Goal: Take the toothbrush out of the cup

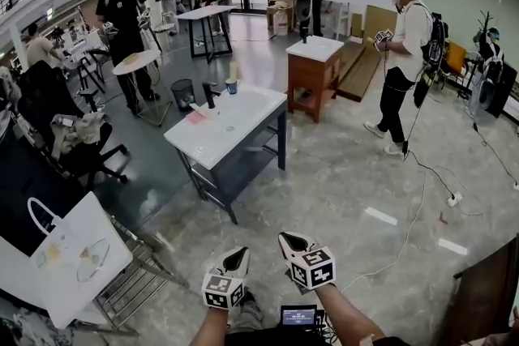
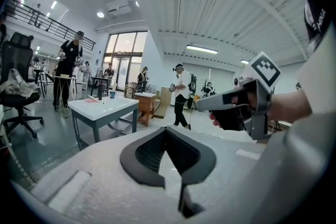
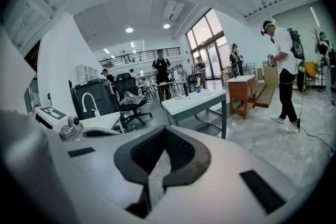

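Left gripper (image 1: 236,261) and right gripper (image 1: 293,242) are both pressed together, empty, well apart from the white table (image 1: 243,121). The blue cup (image 1: 232,86) stands at its far end — seemingly with the toothbrush (image 1: 233,70) upright inside. Walk closer first, then spread one gripper for the handle.

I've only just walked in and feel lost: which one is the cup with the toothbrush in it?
Find the white-topped table in the middle of the hall, the one nearest the camera. At its far end stands a small cup with a pale toothbrush sticking up out of it. It is the only blue thing there, beside a dark upright thing.
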Demonstrator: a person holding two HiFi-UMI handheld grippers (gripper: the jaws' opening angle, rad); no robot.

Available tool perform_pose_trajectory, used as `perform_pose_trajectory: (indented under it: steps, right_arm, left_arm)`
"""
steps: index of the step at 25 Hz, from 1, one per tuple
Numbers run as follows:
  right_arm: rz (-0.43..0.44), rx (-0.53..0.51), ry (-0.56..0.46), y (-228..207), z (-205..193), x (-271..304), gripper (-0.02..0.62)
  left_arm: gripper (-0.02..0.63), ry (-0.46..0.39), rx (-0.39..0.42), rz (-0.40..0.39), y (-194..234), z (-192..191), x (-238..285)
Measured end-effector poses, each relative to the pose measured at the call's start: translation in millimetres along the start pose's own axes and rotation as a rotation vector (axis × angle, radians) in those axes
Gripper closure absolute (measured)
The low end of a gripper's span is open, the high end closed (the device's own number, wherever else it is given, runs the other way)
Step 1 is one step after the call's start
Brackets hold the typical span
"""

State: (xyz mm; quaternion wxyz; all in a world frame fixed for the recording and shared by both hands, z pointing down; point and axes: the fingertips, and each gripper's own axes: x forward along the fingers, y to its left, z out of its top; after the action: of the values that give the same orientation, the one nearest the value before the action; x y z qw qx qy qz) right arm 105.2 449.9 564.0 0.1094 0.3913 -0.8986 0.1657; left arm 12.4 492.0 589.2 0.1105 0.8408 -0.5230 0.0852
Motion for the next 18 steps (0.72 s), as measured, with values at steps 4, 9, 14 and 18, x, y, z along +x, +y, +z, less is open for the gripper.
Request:
perform_pose_trajectory:
  steps: [4, 9, 14, 18]
  right_arm:
    - [-0.012, 0.013, 0.008, -15, 2, 12, 0.586]
    - [-0.037, 0.019, 0.021, -41, 6, 40, 0.586]
    - [-0.06, 0.012, 0.032, -66, 31, 87, 0.586]
    - [-0.071, 0.007, 0.027, -82, 60, 129, 0.586]
  left_arm:
    - [0.597, 0.006, 0.006, -0.011, 5, 2, 19]
    - [0.597, 0.01, -0.004, -0.026, 29, 3, 56]
    - [0.597, 0.006, -0.008, -0.045, 66, 20, 97]
    - [0.597, 0.007, -0.006, -0.056, 106, 40, 130]
